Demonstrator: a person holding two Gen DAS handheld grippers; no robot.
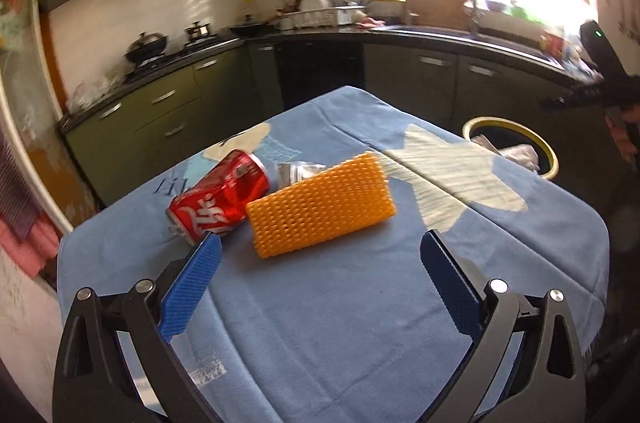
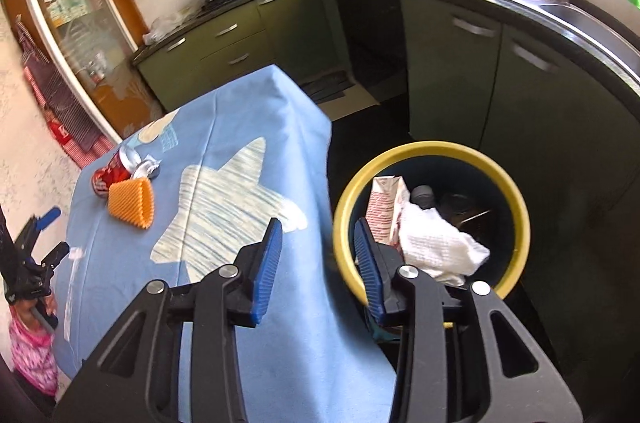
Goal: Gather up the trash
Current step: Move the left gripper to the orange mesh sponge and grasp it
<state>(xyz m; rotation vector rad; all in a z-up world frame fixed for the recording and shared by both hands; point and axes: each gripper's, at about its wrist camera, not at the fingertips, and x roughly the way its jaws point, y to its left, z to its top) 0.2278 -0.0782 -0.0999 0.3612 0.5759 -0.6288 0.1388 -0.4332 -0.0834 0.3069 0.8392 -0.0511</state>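
Fingers [image 1: 444,275] of left gripper [image 1: 320,247] wide, empty, near dented red can [image 1: 218,197] and nubbed orange mesh [image 1: 320,203] on table [image 1: 320,323]; right gripper [image 2: 318,251] partly open, empty; only its view reveals carton [image 2: 384,211] and cloth [image 2: 436,247] inside yellow-rimmed bin [image 2: 516,199].

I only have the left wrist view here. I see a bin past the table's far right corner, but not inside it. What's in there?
Observer: The right wrist view looks down into the yellow-rimmed bin. A white crumpled cloth or paper towel lies on top.
Operator: Anything else in it?
Observer: A red-and-white carton stands against the bin's left inner wall, beside the white piece.
Operator: Is the right tool carrying anything?
Observer: No. The right tool is open with nothing between its pads, above the edge of the table and the bin's rim.
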